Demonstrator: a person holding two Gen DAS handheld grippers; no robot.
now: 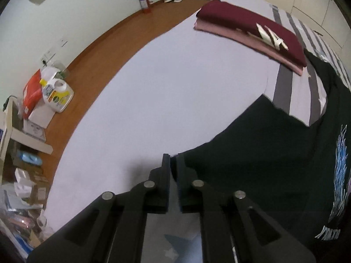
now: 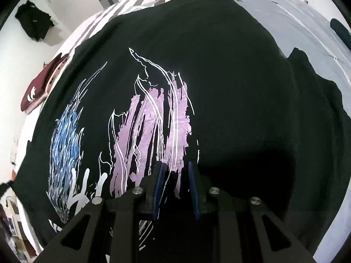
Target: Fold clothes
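1. The left gripper (image 1: 173,160) is seen with its jaws nearly pressed together, only a thin slit left between them. The tips sit at the near edge of the black printed cotton T-shirt (image 1: 274,153); whether a fold of cloth is pinched there cannot be told.
2. The right gripper (image 2: 175,168) is held partly spread above the purple and white print of the same T-shirt (image 2: 219,65), with cloth seen between the blue pads (image 2: 158,188). A firm pinch cannot be confirmed.
3. The T-shirt is laid print-up on the pale grey bed sheet with dark stripes (image 1: 153,98), one sleeve pointing away from the left gripper.
4. Beyond the T-shirt, a stack of folded maroon and pink garments (image 1: 252,32) lies on the same sheet.
5. Judged from this layout, the step in hand is the first side fold; the shirt is not yet folded.
6. The next move probably calls for the sleeve edge to be gripped securely and carried across the print.
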